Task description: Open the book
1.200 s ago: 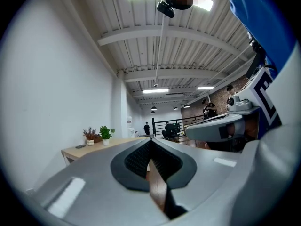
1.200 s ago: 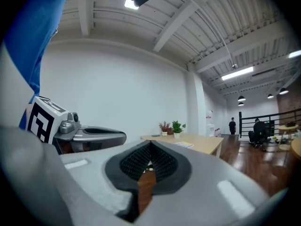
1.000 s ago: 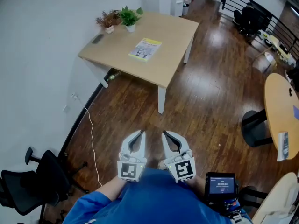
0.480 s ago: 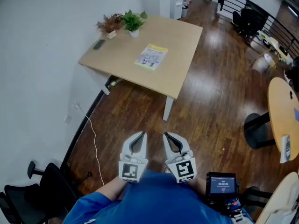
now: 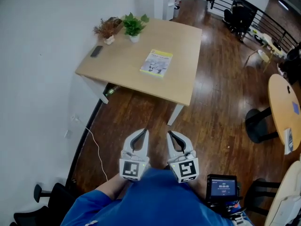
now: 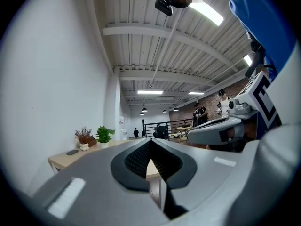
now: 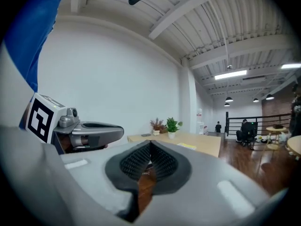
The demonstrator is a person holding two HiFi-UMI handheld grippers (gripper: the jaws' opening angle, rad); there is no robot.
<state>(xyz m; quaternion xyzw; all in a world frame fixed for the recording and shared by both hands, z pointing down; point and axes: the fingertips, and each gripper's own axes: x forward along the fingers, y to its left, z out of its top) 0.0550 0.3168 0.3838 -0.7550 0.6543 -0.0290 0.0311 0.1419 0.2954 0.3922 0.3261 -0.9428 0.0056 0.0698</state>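
Dark wood floor [image 5: 211,107], with the light tabletop [image 5: 127,74] well ahead of both tools. The left tool [image 5: 144,133] and right tool [image 5: 171,134] hang side by side over the floor, jaws closed, nothing in either. The book [image 5: 156,62] lies shut around the tabletop's middle. Potted plants [image 5: 134,26] sit at its far corner, and there's a phone [image 5: 96,51] near the left edge.

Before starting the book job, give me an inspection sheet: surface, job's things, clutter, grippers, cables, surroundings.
Surface: light wooden table, beside the white wall.
Job's things: book, closed, flat on the table.
Clutter: green plant, dried plant, dark flat device, all along the table's wall side.
Grippers: left gripper and right gripper both shut, empty, short of the table.
Cables: white cable on the floor by the wall.
Surroundings: wooden floor, round table.
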